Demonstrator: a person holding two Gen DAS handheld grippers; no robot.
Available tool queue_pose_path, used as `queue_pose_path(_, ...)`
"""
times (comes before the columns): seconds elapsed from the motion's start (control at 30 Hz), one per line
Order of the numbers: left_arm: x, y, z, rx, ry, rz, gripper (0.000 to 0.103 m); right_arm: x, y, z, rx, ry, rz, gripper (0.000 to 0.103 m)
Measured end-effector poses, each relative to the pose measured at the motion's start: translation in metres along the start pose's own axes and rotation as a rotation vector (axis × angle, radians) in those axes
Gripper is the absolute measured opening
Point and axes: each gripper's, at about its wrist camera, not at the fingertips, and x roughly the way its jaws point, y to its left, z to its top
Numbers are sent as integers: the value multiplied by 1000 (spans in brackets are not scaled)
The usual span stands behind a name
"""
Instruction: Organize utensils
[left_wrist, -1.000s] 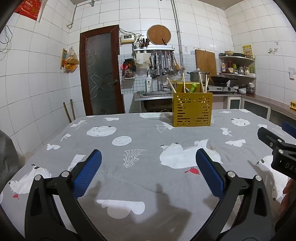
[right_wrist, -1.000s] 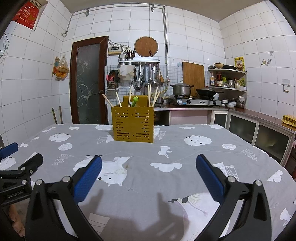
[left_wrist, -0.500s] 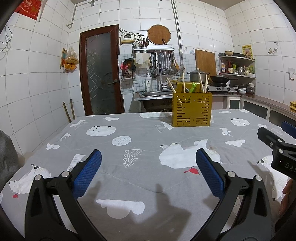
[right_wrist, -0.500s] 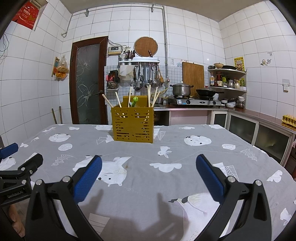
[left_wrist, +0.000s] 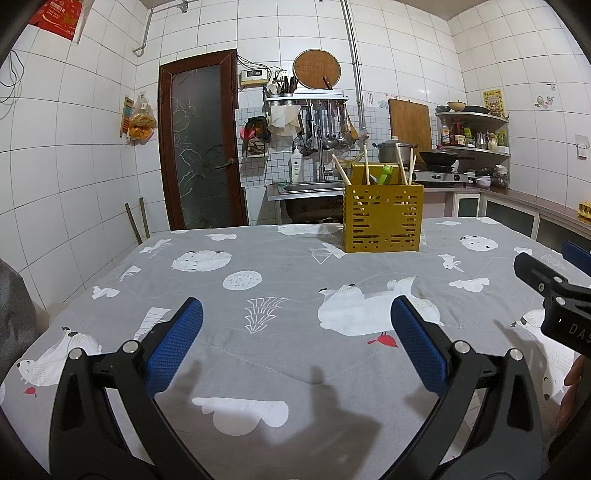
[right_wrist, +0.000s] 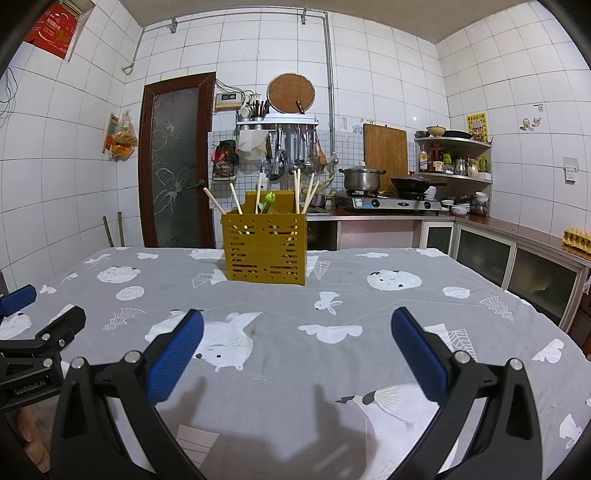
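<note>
Two hand-held grippers hover low over the near part of the bench (left_wrist: 280, 280), both released, blue pads spread wide with nothing between them: the left hand-held gripper (left_wrist: 295, 347) and, beside it, the right hand-held gripper (right_wrist: 295, 350). In the left wrist view the right one's black body juts in at the right edge; in the right wrist view the left one shows at the left edge, so the pair sit side by side, apart. One yellow slotted caddy (right_wrist: 264, 251) stands upright on the grey animal-print cloth (right_wrist: 369, 306), far from both grippers and close to the bench's back edge. Chopsticks (right_wrist: 236, 199) lean out of the caddy at several angles, and a green utensil (right_wrist: 268, 201) pokes up near its middle. Between the caddy and the grippers the cloth lies flat and bare, a broad open stretch. To the right of the caddy the bench runs wide to its right edge, with low cabinets (right_wrist: 517, 258) beyond it. Left of the caddy the cloth reaches the left edge near a tiled wall. Behind the caddy are a sink and a stove (right_wrist: 388, 203).
</note>
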Motion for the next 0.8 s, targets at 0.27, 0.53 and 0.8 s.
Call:
queue_pose_path(0.27, 0, -1, 0, 0, -1, 0, 98, 0, 0, 0, 1, 1, 1, 99)
queue_pose_path(0.53, 0, -1, 0, 0, -2, 0, 98, 0, 0, 0, 0, -1, -1, 99)
queue_pose_path(0.8, -2, -2, 0, 8, -11, 2, 98, 0, 0, 0, 1, 0, -1, 99)
